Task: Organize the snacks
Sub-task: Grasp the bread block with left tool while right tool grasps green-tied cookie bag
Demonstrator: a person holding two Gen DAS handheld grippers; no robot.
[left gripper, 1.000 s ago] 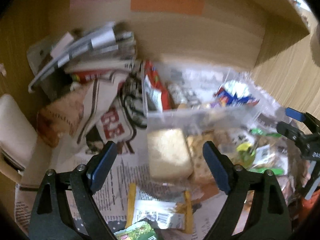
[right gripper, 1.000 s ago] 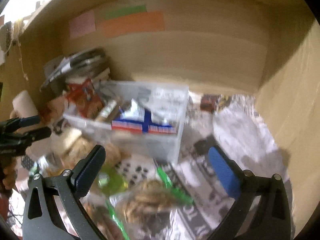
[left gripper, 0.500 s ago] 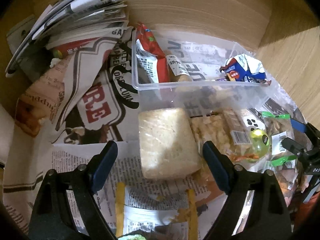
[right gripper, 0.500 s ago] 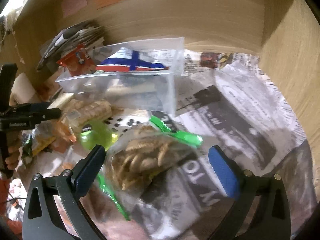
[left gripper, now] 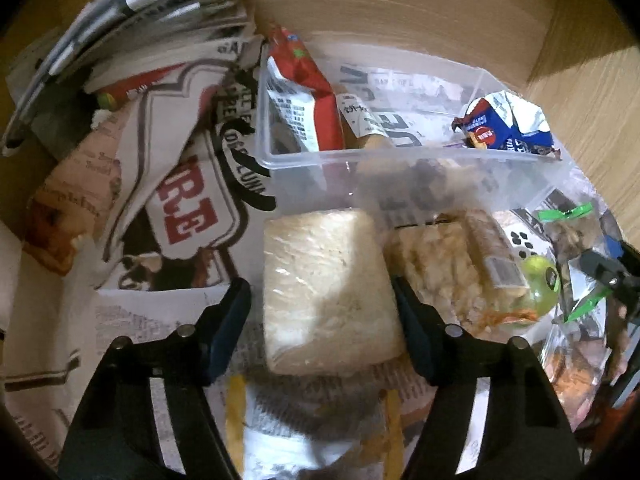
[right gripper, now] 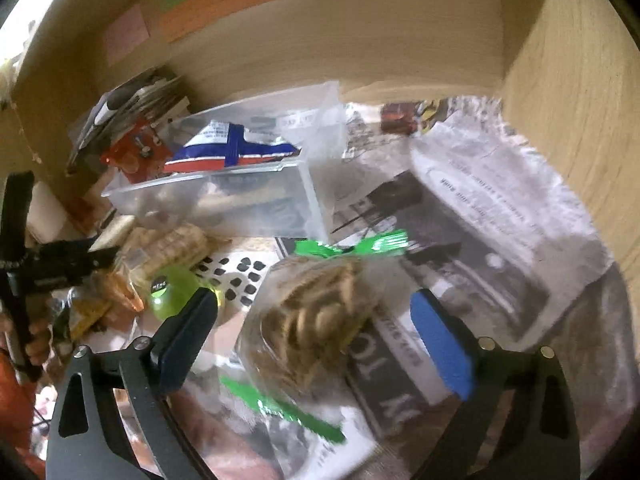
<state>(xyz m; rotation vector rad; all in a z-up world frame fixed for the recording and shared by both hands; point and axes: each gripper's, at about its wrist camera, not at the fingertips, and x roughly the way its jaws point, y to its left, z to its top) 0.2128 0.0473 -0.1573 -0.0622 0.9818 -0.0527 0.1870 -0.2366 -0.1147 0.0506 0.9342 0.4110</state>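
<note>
A pale wrapped snack block (left gripper: pixel 328 292) lies on newspaper in front of a clear plastic bin (left gripper: pixel 360 160). My left gripper (left gripper: pixel 320 320) is open with a finger on each side of the block. The bin holds a red packet (left gripper: pixel 308 92) and a blue packet (left gripper: pixel 508 128). In the right wrist view, my right gripper (right gripper: pixel 316 336) is open around a clear bag of brown twisted snacks (right gripper: pixel 316 320) with green ends. The bin (right gripper: pixel 224 196) stands behind it.
A stack of folded newspapers (left gripper: pixel 132 20) sits at the back left. More bagged snacks (left gripper: pixel 448 272) and a green ball (left gripper: pixel 540 284) lie right of the block. Wooden walls (right gripper: pixel 572 120) close the back and right. A yellow-edged packet (left gripper: pixel 312 432) lies under the left gripper.
Both grippers have moved forward and down. The left one now straddles the pale block, and the right one now straddles the bag of twisted snacks.
</note>
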